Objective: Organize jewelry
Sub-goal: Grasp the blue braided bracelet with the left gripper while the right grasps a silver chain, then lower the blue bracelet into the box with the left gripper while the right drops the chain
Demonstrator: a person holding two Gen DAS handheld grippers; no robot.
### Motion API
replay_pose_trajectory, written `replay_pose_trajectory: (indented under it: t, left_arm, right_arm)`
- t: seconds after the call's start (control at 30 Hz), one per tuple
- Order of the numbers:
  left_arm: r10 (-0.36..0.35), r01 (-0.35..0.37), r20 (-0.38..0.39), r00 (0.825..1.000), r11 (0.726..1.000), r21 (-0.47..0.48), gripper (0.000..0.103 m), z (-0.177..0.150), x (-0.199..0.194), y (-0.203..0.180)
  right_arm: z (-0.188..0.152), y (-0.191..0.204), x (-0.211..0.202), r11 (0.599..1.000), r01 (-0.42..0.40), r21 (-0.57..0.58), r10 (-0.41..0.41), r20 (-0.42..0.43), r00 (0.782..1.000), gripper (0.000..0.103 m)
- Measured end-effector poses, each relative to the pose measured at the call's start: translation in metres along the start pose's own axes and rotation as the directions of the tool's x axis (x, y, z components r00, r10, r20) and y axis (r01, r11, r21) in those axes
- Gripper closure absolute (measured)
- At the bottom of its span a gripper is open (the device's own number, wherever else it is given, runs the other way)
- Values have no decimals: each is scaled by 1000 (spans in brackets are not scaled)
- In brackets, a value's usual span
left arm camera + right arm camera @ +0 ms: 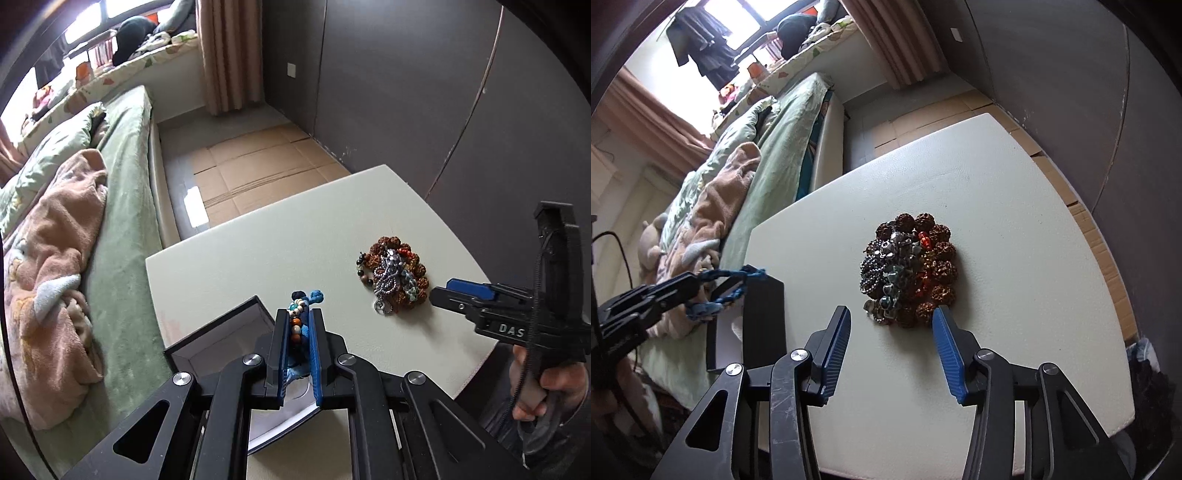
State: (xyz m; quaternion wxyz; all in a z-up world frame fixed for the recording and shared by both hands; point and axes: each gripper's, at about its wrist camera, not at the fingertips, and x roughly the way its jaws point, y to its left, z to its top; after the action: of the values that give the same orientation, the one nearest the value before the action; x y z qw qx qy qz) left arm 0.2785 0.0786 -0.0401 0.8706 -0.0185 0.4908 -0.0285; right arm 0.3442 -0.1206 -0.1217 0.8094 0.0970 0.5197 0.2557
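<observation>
My left gripper is shut on a blue braided cord bracelet with wooden and turquoise beads, held above the open dark box at the table's left edge. The bracelet and box also show in the right wrist view. A pile of jewelry, with brown seed beads, a silver chain and green stones, lies on the white table. My right gripper is open and empty, just in front of the pile.
A bed with green sheet and a peach blanket runs along the table's left side. Flattened cardboard covers the floor beyond the table. A dark wall stands at the back right.
</observation>
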Motion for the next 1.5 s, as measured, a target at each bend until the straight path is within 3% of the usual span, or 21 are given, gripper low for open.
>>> replay_pose_trajectory:
  t: [0.23, 0.27, 0.3, 0.37, 0.5, 0.57, 0.67, 0.73, 0.77, 0.8, 0.83, 1.13, 1.37, 1.5]
  left_arm:
    - [-20, 22, 33, 999, 998, -66, 92, -8, -18, 24]
    - [-27, 30, 39, 999, 997, -76, 92, -10, -19, 27]
    - [-33, 37, 44, 998, 995, -87, 92, -12, -20, 30]
    - [-35, 41, 50, 998, 992, -116, 92, -16, -21, 36]
    - [-71, 85, 78, 994, 978, -192, 92, -23, -21, 53]
    - [-122, 136, 73, 990, 957, -256, 90, -26, -17, 63]
    - [-146, 153, 45, 988, 934, -324, 86, -29, -9, 75]
    - [-160, 167, 49, 986, 922, -349, 64, -32, -8, 80]
    - [-163, 173, 58, 985, 917, -358, 40, -34, -8, 82]
    - [-162, 176, 69, 984, 914, -366, 25, -37, -9, 84]
    - [-161, 180, 79, 984, 911, -372, 22, -39, -11, 86]
    - [-116, 147, 101, 988, 904, -402, 22, -62, -23, 106]
    - [-93, 123, 90, 992, 898, -422, 21, -79, -29, 121]
    - [-73, 111, 101, 992, 887, -448, 15, -90, -36, 132]
  right_arm:
    - [10, 8, 26, 997, 65, -51, -67, -55, 996, 64]
    - [11, 9, 30, 995, 77, -67, -82, -62, 995, 75]
    - [12, 10, 33, 991, 101, -87, -107, -67, 992, 93]
    - [13, 13, 33, 982, 153, -111, -160, -55, 986, 93]
    - [19, 21, 13, 984, 124, -132, -127, -16, 992, 93]
    - [25, 23, 1, 985, 114, -129, -115, 1, 993, 93]
    - [35, 28, -19, 988, 89, -123, -87, 22, 996, 93]
    - [41, 33, -31, 990, 68, -125, -64, 34, 997, 93]
    - [43, 36, -36, 990, 59, -129, -55, 40, 998, 93]
    - [45, 41, -41, 990, 52, -133, -46, 46, 998, 93]
    - [47, 46, -46, 989, 44, -139, -37, 52, 998, 93]
    - [54, 101, -67, 975, -33, -219, 48, 61, 997, 93]
    - [41, 140, -40, 958, -106, -268, 105, -15, 994, 93]
    - [27, 161, -21, 945, -141, -294, 127, -67, 990, 93]
